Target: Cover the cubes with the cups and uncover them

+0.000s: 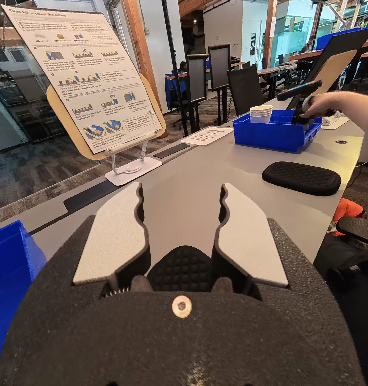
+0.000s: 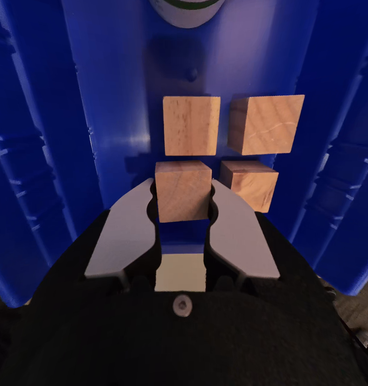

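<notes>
Inside the blue bin [image 2: 116,125], the right gripper [image 2: 182,189] clamps the nearest cube [image 2: 183,192] of four, ready, I judge, for a straight lift onto the table [image 1: 220,167], while the left gripper [image 1: 181,188] waits with its claw apart and empty, well short of the bin.

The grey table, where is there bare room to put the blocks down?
The grey table is bare between the white stand base, the black pad and the blue bin, ahead of the open left tongs. Inside the bin it is crowded: four cubes, the right tongs closing around one cube.

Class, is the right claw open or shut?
Shut on a cube: the right claw has both fingers pressed against its sides, inside the blue bin.
</notes>
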A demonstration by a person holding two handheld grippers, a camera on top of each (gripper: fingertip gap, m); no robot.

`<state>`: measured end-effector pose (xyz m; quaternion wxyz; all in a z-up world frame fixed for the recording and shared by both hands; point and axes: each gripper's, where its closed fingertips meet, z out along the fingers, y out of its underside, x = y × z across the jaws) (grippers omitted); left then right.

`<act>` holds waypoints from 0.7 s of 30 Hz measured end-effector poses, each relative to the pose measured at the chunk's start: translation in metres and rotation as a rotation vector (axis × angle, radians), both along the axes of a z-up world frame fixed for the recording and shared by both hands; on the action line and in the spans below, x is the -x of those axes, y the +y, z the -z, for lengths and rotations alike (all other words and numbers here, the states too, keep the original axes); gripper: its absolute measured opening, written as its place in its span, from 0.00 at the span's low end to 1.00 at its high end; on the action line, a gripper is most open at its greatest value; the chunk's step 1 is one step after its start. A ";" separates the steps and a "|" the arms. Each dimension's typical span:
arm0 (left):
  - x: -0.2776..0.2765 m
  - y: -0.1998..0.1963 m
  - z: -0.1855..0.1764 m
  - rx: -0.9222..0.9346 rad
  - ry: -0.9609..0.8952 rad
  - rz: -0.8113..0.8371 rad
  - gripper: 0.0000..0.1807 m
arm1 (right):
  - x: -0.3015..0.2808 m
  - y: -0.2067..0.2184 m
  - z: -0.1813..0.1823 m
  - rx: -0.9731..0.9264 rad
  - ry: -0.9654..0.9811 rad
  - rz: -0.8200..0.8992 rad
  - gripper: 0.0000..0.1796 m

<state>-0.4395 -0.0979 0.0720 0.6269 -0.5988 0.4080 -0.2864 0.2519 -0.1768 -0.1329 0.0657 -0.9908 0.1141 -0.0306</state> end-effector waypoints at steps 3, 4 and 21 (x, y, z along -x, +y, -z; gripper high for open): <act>-0.002 0.000 0.001 0.004 0.007 -0.006 0.39 | -0.003 0.001 0.005 0.022 -0.023 -0.002 0.26; -0.003 -0.001 0.000 0.003 0.008 -0.007 0.39 | -0.004 0.001 0.007 0.030 -0.027 -0.002 0.26; -0.013 -0.007 -0.007 -0.019 0.074 -0.038 0.39 | -0.037 0.008 -0.124 -0.383 -0.205 -0.085 0.26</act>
